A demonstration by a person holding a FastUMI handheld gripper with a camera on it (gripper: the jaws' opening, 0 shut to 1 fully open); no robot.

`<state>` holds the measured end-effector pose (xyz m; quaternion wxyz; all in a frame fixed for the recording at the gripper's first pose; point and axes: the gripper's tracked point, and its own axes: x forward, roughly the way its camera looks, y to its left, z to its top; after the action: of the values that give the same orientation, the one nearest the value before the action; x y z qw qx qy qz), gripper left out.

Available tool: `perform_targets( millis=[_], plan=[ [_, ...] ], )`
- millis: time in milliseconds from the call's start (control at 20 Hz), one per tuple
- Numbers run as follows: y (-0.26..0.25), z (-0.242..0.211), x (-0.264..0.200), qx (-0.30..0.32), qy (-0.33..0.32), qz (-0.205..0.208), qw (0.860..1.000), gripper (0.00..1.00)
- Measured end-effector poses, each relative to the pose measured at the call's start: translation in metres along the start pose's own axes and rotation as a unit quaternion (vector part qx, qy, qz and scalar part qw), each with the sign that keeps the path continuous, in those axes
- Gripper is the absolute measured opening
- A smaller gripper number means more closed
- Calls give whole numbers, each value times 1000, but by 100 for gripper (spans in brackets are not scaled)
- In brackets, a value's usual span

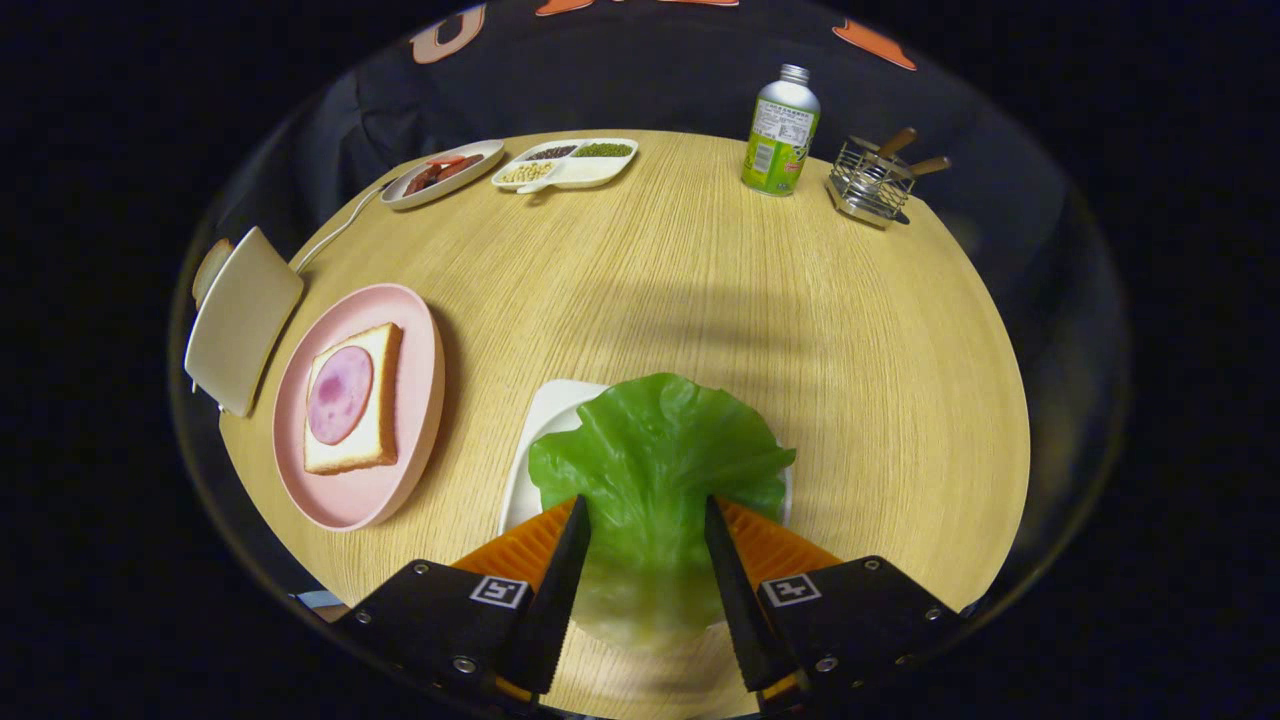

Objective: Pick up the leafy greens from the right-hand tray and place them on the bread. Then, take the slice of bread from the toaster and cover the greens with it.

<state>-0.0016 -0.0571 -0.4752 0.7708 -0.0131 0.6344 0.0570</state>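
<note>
Pale wood-grain worktop [700,300] takes up most of the frame, with dark cloth behind it along the top. At the bottom centre, the hand-held gripper [645,515] reaches forward with its two fingers spread apart, and a big leaf of leafy greens [655,455] sits between them. The leaf fills the gap and reaches both inner edges, but whether the fingers actually press on it I cannot tell. The greens lie over a white tray [545,425], whose bare corner shows just left of the leaf, lower centre of the frame.

On the left of the frame a pink plate [400,480] carries a slice of bread [382,400] topped with a round slice of pink ham [340,394]. Just beyond the plate, at the far left, stands a cream toaster [240,320] with the crust of another bread slice [210,268] poking out at its upper edge; a white cord [335,230] runs from it toward the upper left.

Along the top of the worktop, from left to right, are an oval dish [440,175] of reddish food, a white divided tray [565,165] of beans and grains, a green and silver bottle [780,130], and a wire holder [870,180] with wooden-handled utensils at the upper right.
</note>
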Motion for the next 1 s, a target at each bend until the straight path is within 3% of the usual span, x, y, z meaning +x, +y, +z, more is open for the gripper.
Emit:
perform_targets(
  millis=[150, 200, 400, 650, 1000],
  plan=[
    [2, 2, -1, -2, -10, -1, 1000, 58],
    [2, 3, -2, 0, -14, -3, 1000, 44],
    [-1, 4, -1, 11, -23, -12, 1000, 14],
    [7, 4, -9, 27, -27, 1, 999, 6],
    [23, 13, -32, 47, -55, 33, 997, 5]
  ],
)
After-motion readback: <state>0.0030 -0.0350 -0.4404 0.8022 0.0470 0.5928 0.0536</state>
